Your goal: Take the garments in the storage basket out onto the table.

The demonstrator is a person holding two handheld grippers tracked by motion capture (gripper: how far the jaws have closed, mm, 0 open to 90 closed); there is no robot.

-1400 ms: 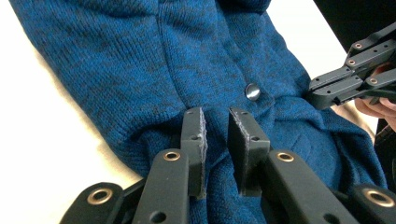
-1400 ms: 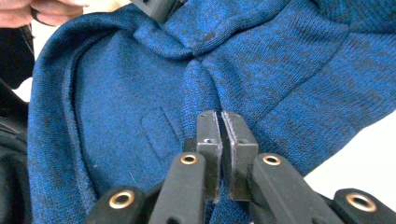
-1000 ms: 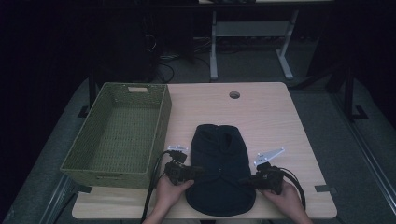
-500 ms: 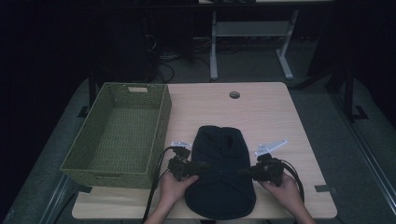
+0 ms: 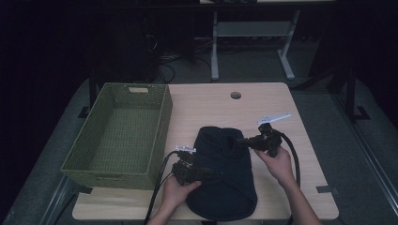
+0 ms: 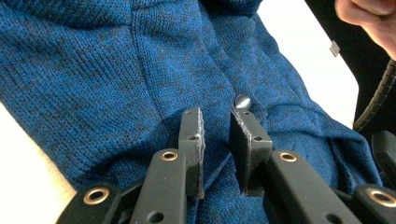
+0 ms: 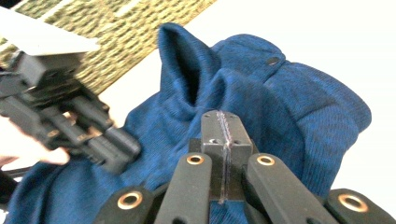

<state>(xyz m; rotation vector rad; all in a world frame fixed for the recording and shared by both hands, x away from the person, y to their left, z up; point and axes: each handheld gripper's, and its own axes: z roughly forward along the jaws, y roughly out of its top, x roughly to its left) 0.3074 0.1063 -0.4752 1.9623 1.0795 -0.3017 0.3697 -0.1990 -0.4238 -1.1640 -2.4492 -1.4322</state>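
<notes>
Your right gripper (image 5: 245,140) is pinched shut on a fold of the sweater (image 5: 225,178), which lies mid-table w/ its long side running away from you, & your left gripper (image 5: 206,172), jaws a bit apart, rests on its near-left part by the basket (image 5: 117,136).

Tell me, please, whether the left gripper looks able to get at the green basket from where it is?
Probably yes: the left gripper lies on the blue garment, right beside the green basket, with nothing between them.
</notes>
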